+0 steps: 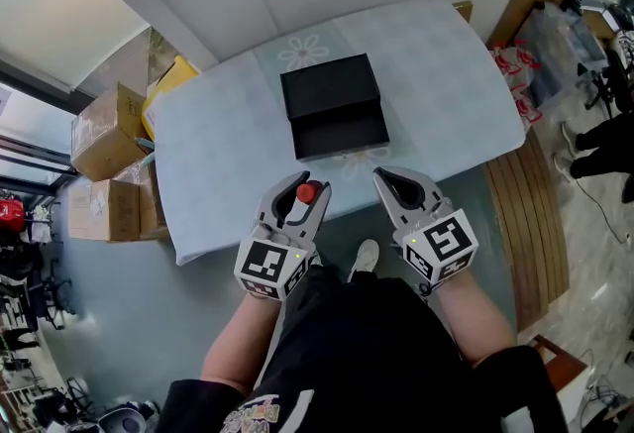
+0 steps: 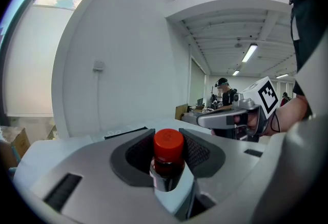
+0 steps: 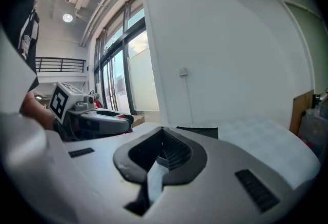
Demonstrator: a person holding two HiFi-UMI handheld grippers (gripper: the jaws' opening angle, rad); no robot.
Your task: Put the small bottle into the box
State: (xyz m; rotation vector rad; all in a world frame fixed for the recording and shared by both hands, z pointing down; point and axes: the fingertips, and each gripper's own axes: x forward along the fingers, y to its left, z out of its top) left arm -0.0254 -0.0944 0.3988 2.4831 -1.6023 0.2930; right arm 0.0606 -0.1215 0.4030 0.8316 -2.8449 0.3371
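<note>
A small bottle point(image 1: 300, 200) with a red cap stands upright between the jaws of my left gripper point(image 1: 303, 185), which is shut on it just off the table's near edge. In the left gripper view the red-capped bottle point(image 2: 168, 152) fills the gap between the dark pads. The black box point(image 1: 334, 109) lies open on the pale blue table point(image 1: 228, 144), straight ahead of both grippers, its lid tipped back. My right gripper point(image 1: 396, 181) hovers beside the left one, shut with nothing in it. The right gripper view has the box point(image 3: 197, 128) low beyond its jaws.
Cardboard boxes point(image 1: 104, 129) and a yellow packet point(image 1: 168, 82) are stacked off the table's left side. A wooden board point(image 1: 540, 213) and bags point(image 1: 515, 74) lie to the right. A person point(image 2: 224, 94) stands far off in the room.
</note>
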